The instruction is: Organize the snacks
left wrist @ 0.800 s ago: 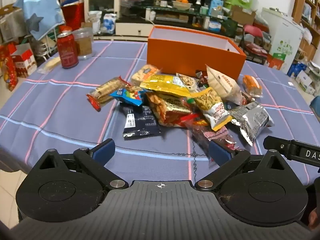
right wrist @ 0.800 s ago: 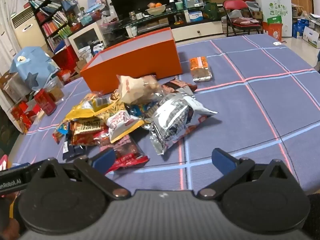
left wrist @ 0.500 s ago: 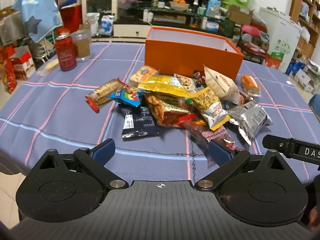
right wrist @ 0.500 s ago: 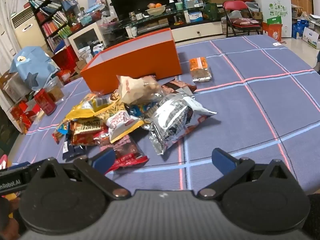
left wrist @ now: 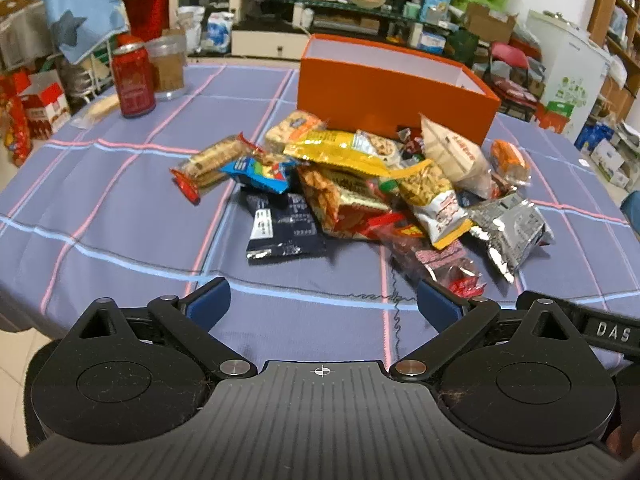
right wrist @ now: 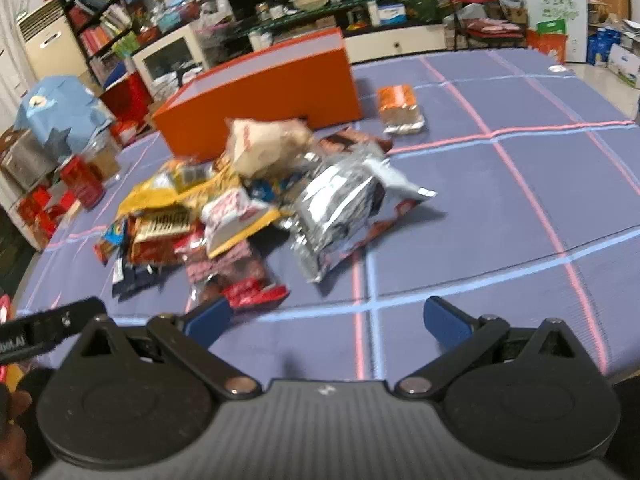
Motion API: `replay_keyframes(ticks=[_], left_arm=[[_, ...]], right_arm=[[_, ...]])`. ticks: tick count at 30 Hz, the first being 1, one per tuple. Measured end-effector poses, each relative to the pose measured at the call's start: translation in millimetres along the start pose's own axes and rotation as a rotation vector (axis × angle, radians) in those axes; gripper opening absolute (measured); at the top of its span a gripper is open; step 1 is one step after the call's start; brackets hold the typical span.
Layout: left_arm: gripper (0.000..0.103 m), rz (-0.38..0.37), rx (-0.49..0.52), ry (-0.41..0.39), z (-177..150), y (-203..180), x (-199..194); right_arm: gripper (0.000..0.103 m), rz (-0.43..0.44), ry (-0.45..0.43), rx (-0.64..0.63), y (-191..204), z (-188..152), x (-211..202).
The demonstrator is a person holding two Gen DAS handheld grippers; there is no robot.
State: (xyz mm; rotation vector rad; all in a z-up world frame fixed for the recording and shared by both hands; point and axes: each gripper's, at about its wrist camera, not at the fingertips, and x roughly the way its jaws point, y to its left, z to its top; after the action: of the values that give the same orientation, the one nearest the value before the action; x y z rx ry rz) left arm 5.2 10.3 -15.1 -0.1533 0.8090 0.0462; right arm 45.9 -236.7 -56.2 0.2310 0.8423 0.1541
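Observation:
A pile of snack packets (left wrist: 360,184) lies mid-table in front of an open orange box (left wrist: 392,92); the pile (right wrist: 248,208) and the box (right wrist: 264,96) also show in the right wrist view. A dark blue packet (left wrist: 280,224) and a red packet (left wrist: 444,264) lie nearest my left gripper (left wrist: 322,304), which is open and empty near the table's front edge. A silver packet (right wrist: 344,208) lies ahead of my right gripper (right wrist: 326,316), which is open and empty. An orange packet (right wrist: 400,108) lies apart by the box.
A red can (left wrist: 132,80) and a glass jar (left wrist: 168,66) stand at the table's far left. The purple checked tablecloth (left wrist: 120,200) covers the table. Cluttered shelves, a TV stand and a red chair (right wrist: 480,4) lie beyond the table.
Both grippers have shifted slightly, the right one moving a little forward toward the pile with motion blur. Both stay open; no packet has moved.

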Motion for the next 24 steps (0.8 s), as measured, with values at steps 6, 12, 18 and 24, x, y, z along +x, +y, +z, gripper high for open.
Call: replay_keyframes(ticks=[6,12,18,24], left_arm=[[0.073,0.019,-0.021,0.025,-1,4,13],[0.074,0.041,-0.037,0.044,0,3,25],[0.074,0.035,-0.055,0.045,3,-1,33],[0.074,0.04,-0.048,0.054,6,-6,38]], right_arm=[[0.102,0.023,0.03,-0.017,1,-6,12],[0.102,0.05,0.05,-0.023,-1,-8,23],[0.102,0.066,0.044,-0.04,-4,-6,24],[0.102,0.075,0.027,-0.047,-4,-3,22]])
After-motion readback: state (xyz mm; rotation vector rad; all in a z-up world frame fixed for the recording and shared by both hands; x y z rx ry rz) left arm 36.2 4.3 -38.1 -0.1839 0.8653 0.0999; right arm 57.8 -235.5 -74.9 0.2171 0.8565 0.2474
